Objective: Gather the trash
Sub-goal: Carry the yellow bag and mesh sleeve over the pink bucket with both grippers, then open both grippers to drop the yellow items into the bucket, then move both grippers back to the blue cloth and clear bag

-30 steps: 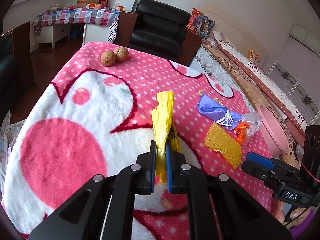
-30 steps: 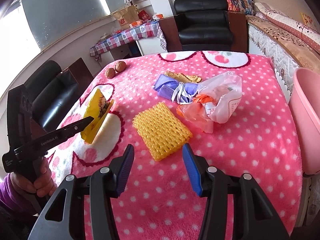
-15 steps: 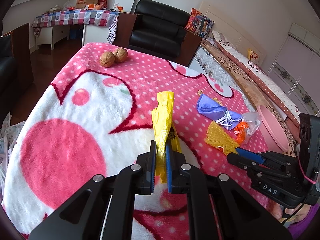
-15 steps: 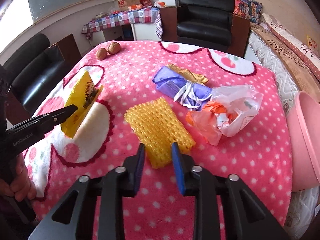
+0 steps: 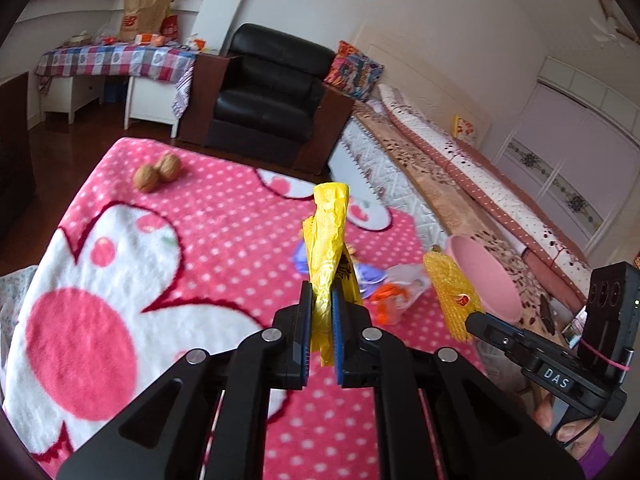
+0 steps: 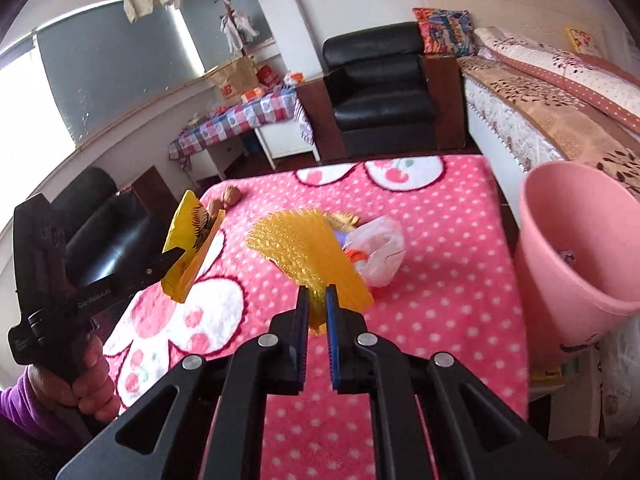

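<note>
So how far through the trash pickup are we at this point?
Roughly midway. The pink bin already holds something. In hand: the left hand-held gripper grips the yellow wrapper, the right hand-held gripper the yellow foam net. Left on the blanket: the plastic bag and purple packet.

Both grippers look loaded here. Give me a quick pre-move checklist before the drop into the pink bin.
1. Left gripper shut on yellow wrapper: ok.
2. Right gripper shut on yellow foam net: ok.
3. Both items lifted off the blanket: ok.
4. Pink bin upright, mouth open: ok.
5. Room left inside the bin: cannot tell.
6. Table cleared of trash: not ok, plastic bag remains.
</note>
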Motion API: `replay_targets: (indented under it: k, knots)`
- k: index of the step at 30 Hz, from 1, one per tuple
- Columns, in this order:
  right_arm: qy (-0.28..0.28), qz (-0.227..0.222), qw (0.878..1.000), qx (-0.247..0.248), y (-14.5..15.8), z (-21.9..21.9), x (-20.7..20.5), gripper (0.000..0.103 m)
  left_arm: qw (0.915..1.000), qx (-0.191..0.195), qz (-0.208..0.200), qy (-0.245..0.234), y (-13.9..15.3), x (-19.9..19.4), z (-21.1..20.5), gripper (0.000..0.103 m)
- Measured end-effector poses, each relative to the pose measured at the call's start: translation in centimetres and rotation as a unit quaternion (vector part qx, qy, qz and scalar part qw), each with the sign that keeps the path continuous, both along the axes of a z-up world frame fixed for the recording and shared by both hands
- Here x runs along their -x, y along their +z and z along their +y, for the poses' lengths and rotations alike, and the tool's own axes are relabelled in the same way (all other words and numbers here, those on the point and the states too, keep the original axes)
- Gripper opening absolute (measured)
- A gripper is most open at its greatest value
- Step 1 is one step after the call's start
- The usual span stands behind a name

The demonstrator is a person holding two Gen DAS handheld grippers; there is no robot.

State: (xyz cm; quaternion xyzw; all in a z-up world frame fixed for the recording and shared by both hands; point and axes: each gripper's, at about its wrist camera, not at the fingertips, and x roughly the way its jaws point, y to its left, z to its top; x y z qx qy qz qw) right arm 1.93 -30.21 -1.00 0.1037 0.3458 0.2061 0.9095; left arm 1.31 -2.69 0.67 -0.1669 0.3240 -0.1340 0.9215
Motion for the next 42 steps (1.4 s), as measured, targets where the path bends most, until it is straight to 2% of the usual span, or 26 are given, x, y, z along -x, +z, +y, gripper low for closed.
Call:
replay_targets:
  k: [5,10,15,20,29,31,33,35,39,42]
  knots:
    - [-0.08,-0.031,0.996,-0.002,2.2,-5.5,0.2,0.007,0.9972,0.018,-0.027,-0.067,2.7,-1.8,-6.0,0.008]
    - [-0.148,-0.033,0.988,-0.002,2.6,-10.7,-0.5,0.008,0.9902,0.011,-0.041,-0.133,3.7,-3.6,-13.4,0.008]
    - [-0.197,-0.016,0.98,-0.008,1.2,-15.0,-1.8,0.008,0.9842,0.0,-0.045,-0.171,3.3,-5.6,-19.4,0.008]
    - [-0.225,0.001,0.974,-0.018,-0.6,-18.1,-3.0,0.008,0.98,-0.002,-0.021,-0.198,1.6,-8.2,-23.9,0.008]
    - [-0.245,0.023,0.969,-0.029,-3.1,-20.9,-4.6,0.008,0.9752,-0.001,0.019,-0.221,-1.3,-10.1,-27.1,0.009]
    - [-0.247,0.024,0.968,-0.03,-3.4,-21.2,-4.9,0.01,0.9741,-0.002,0.028,-0.224,-1.8,-10.5,-27.7,0.015]
    - [-0.25,0.025,0.967,-0.028,-3.7,-21.6,-5.2,0.015,0.9735,-0.006,0.032,-0.226,-2.1,-10.7,-28.0,0.037]
    - [-0.251,0.026,0.967,-0.025,-3.9,-21.6,-5.3,0.024,0.9737,-0.009,0.028,-0.226,-2.2,-10.7,-28.2,0.039]
    - [-0.252,0.027,0.967,-0.025,-3.9,-21.5,-5.1,0.027,0.9733,-0.015,0.028,-0.227,-2.0,-10.6,-28.3,0.04]
    - [-0.248,0.015,0.968,-0.013,-3.2,-20.5,-4.3,0.032,0.9753,-0.018,0.008,-0.22,-1.1,-9.8,-27.4,0.039]
